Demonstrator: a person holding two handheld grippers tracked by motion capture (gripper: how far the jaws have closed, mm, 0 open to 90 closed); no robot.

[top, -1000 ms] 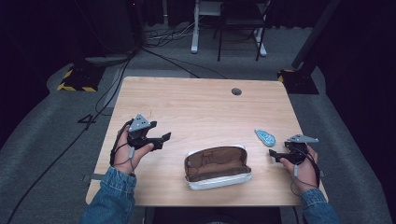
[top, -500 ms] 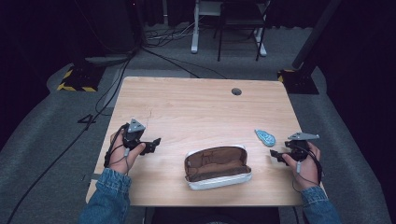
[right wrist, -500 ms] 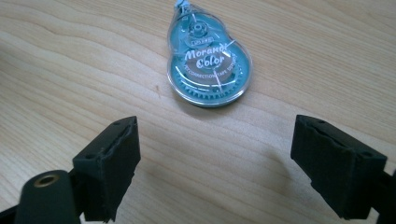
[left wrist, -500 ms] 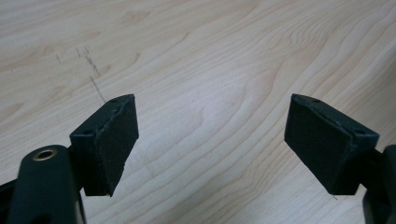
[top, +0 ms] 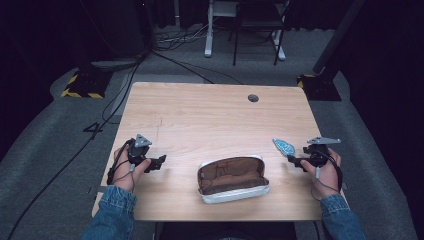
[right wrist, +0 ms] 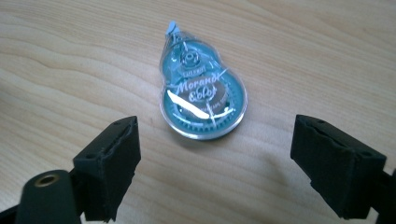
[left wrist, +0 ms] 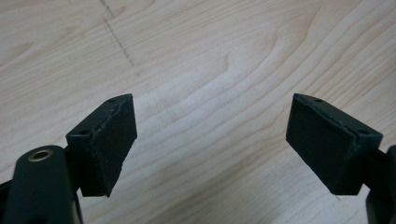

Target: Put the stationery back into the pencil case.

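An open glasses case with a brown lining and a silvery shell lies near the table's front edge, in the middle. A teal drop-shaped correction tape roller lies flat to its right. In the right gripper view the roller sits just beyond the open right gripper, apart from both pads. The right gripper points left at the roller. My left gripper rests low at the table's left, pointing towards the case. Its jaws have just been opening, and the left gripper has bare wood between its pads.
The light wooden table has a round cable hole at the back right. Chair and desk legs stand on the grey floor beyond. A person's hands in denim sleeves hold both grippers.
The left hand has sunk towards the tabletop and drawn slightly nearer the front edge. The right hand and the roller have stayed put.
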